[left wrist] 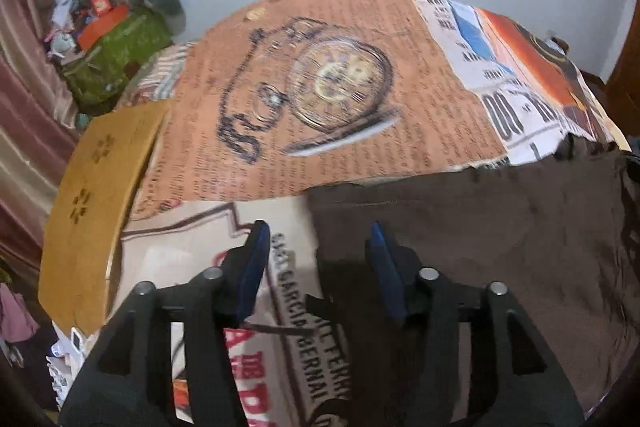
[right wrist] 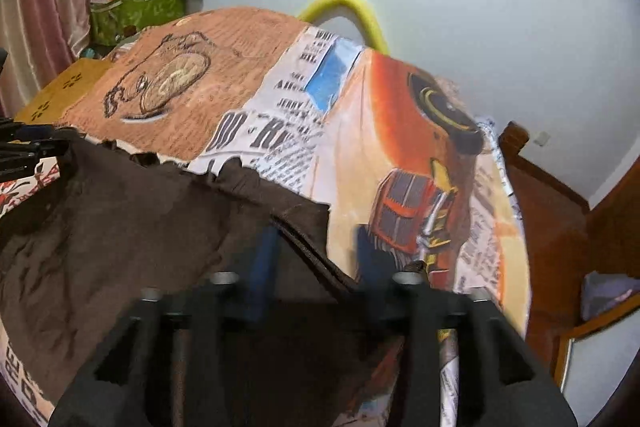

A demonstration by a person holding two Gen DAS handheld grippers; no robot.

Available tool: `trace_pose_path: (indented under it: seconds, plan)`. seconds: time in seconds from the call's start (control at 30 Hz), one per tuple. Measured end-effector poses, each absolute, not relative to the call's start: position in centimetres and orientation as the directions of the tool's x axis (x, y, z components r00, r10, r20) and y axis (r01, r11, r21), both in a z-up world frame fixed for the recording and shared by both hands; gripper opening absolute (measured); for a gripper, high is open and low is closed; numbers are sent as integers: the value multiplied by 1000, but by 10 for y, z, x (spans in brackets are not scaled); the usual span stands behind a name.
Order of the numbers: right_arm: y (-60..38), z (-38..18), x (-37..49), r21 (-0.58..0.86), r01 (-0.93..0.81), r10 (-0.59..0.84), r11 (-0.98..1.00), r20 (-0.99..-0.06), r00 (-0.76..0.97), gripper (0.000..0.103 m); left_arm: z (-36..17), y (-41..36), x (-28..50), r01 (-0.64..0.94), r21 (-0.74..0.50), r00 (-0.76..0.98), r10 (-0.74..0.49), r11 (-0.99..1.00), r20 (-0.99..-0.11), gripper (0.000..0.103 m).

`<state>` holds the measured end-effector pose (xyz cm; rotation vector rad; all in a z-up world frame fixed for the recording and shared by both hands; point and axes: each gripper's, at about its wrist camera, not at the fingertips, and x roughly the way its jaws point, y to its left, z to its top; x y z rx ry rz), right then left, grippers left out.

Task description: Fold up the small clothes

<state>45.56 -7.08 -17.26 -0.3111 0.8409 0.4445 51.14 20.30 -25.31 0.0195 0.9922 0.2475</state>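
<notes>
Two claws, left claw (left wrist: 316,267) & right claw (right wrist: 316,259) both spread, brown garment (left wrist: 480,235), printed cloth (left wrist: 320,107) reads "GARCIA BERNAL".

Legible print on the printed tablecloth (left wrist: 340,155)

"GARCIA" and "BERNAL" are read below the pocket-watch picture (left wrist: 340,83); "JERRY" is read right of it, under the blue patch (right wrist: 332,75). Remaining print is blurred.
</notes>
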Motion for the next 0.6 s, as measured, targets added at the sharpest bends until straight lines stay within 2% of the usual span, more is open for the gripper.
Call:
trace_pose_path:
  seconds: [0.13, 0.33, 0.4, 0.5, 0.6]
  plan:
    - [-83, -151, 449, -55, -480, 288, 875, -739, 609, 55, -235, 211, 498, -220, 142, 548, 243, 965, -800, 57]
    - [-103, -131, 416, 112, -505, 425, 856, -709, 563, 56, -223, 204, 458, -167, 100, 566, 179, 981, -804, 65]
    - [-103, -134, 400, 159, -519, 461, 840, -714, 527, 57, -226, 194, 445, -134, 77, 560, 139, 988, -817, 68]
    - [-93, -146, 363, 181, -564, 497, 805, -726, 476, 57, -240, 172, 424, -49, 57, 528, 74, 997, -846, 78]
    - [-75, -164, 343, 172, -596, 490, 784, -761, 426, 57, -259, 156, 410, -19, 122, 488, 115, 992, -865, 78]
